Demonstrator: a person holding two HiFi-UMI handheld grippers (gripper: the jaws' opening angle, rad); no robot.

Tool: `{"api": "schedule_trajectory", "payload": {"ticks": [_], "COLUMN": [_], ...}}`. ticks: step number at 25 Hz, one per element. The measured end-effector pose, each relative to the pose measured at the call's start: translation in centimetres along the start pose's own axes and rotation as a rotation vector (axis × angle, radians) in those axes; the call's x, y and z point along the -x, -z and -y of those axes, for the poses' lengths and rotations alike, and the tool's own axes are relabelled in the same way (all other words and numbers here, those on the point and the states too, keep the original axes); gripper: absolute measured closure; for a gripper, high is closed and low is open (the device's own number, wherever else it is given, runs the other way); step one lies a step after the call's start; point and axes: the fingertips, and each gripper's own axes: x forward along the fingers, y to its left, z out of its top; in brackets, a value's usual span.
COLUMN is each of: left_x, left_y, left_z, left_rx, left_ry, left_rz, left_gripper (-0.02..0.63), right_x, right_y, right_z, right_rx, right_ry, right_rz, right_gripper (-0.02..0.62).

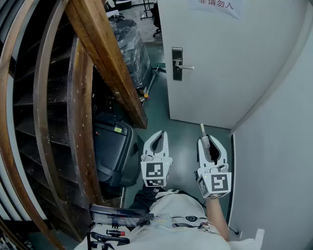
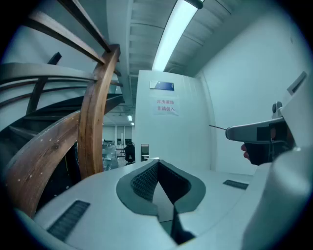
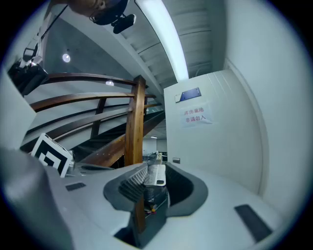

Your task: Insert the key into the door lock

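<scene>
The white door (image 1: 220, 73) stands ahead, closed, with a metal lock plate (image 1: 177, 63) and lever handle (image 1: 188, 68) near its left edge. My right gripper (image 1: 209, 141) is shut on the key (image 1: 202, 130), whose thin blade pokes forward past the fingertips toward the door, still well short of it. In the right gripper view the silver key (image 3: 156, 174) lies clamped between the pads, and the lock (image 3: 176, 160) shows small and far off. My left gripper (image 1: 157, 135) hovers beside it, shut and empty. From the left gripper view the lock (image 2: 145, 151) is distant and the key blade (image 2: 217, 127) shows at right.
A curved wooden stair railing (image 1: 105, 58) crowds the left side. A black case (image 1: 115, 151) sits on the floor under it, and a wrapped pallet (image 1: 129, 46) lies farther back. A pale wall (image 1: 279, 146) closes in on the right. A paper sign (image 1: 215, 6) hangs on the door.
</scene>
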Motion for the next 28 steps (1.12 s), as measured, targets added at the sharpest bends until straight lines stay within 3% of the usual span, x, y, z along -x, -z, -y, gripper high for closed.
{"api": "schedule_trajectory", "payload": {"ticks": [18,28], "left_x": [1.3,-2.7], "left_y": [2.4,4.3], "left_z": [0.7,-3.2], "left_rx": [0.019,0.039], "left_ry": [-0.041,-0.048], "left_rz": [-0.052,-0.069], "left_gripper": [0.601,0.601], "right_x": [1.0,-4.9], "right_y": [2.4,4.8], "right_z": [0.4,-0.4], "right_rx": [-0.032,-0.038], "right_ry": [-0.047,-0.062], "right_rz": [-0.025,-0.071], "right_gripper": [0.476,0.476]}}
